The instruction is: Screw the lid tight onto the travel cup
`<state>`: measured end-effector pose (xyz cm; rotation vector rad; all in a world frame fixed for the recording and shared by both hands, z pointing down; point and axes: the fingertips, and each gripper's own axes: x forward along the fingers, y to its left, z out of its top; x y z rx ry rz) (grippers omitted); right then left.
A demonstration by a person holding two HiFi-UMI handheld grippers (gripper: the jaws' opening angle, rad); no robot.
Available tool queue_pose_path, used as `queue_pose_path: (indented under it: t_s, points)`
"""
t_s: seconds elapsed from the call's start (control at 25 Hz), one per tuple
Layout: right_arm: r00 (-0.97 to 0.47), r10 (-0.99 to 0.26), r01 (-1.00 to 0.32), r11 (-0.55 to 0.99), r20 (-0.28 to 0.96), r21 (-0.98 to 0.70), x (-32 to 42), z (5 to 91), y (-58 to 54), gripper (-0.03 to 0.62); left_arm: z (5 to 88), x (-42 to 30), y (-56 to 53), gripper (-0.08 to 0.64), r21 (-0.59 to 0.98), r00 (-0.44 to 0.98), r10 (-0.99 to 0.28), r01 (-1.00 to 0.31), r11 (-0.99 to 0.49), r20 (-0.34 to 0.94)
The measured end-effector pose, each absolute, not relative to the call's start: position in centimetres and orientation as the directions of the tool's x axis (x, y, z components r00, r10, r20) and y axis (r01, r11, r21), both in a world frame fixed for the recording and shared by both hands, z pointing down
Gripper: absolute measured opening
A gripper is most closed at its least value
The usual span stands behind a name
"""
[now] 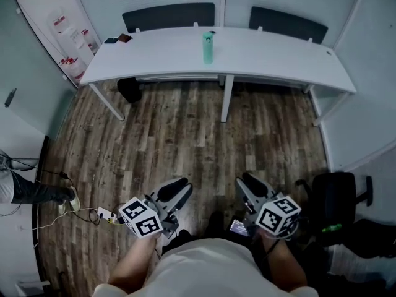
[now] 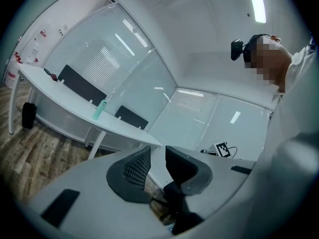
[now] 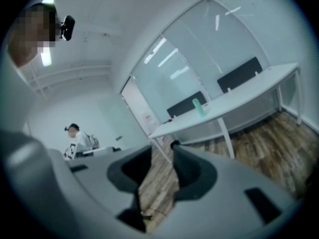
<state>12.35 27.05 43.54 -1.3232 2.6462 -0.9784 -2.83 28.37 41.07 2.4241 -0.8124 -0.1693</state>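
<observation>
grippers low and close to the body at this point, and that makes sense: the travel cup [image 1: 208, 47] is nowhere near them. it stands upright, a pale green cylinder, near the middle of the long white table [image 1: 278, 57] at the far side of the room, well apart from both tools. whether its lid is seated or loose is too small to tell from here.

left gripper [image 1: 178, 193]: jaws a narrow gap apart, nothing between them, only wood floor showing through. right gripper [image 1: 250, 187]: the same, a slightly wider slot, also empty. both point roughly toward the table, so this reads as the approach, with no grasp started. my guess is one tool will have to steady the body while the other turns the lid, and both would need to open wider for that.

between the person and the cup lies bare plank floor [image 1: 185, 141], nothing on the direct line. off to the sides: a dark office chair [image 1: 337, 197] on the right, a white power strip [image 1: 106, 215] and cables [image 1: 37, 224] on the left, and someone's leg [image 1: 31, 190] at the left edge. on the table's left end sit a couple of small dark items [image 1: 117, 39], well clear of the cup. two dark chair backs [image 1: 168, 16] stand behind the table, and a support leg [image 1: 227, 98] drops just below where the cup stands.
</observation>
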Motion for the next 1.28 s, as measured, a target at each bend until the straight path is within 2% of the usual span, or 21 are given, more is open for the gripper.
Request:
queue_pose_path:
  t_s: [0.4,0.68,1.28]
  points:
    - [-0.680,-0.694,-0.682,0.480,0.237,-0.551,14.5,44.5,25.3,0.143,41.7,-1.4,26.9,0.101,0.552,0.760,-0.646,-0.571,-0.608,0.075]
    - [-0.699,-0.668,-0.666,0.479,0.255,-0.571,13.4,45.7,24.0,0.143,41.6,-2.2,25.5,0.101,0.540,0.752,-0.653,-0.589,-0.601,0.094]
    - [-0.651,-0.709,-0.708,0.435,0.274,-0.557,9.0,45.8,14.0,0.143,42.5,-6.3,14.2,0.101,0.555,0.801,-0.593,-0.530,-0.641,0.080]
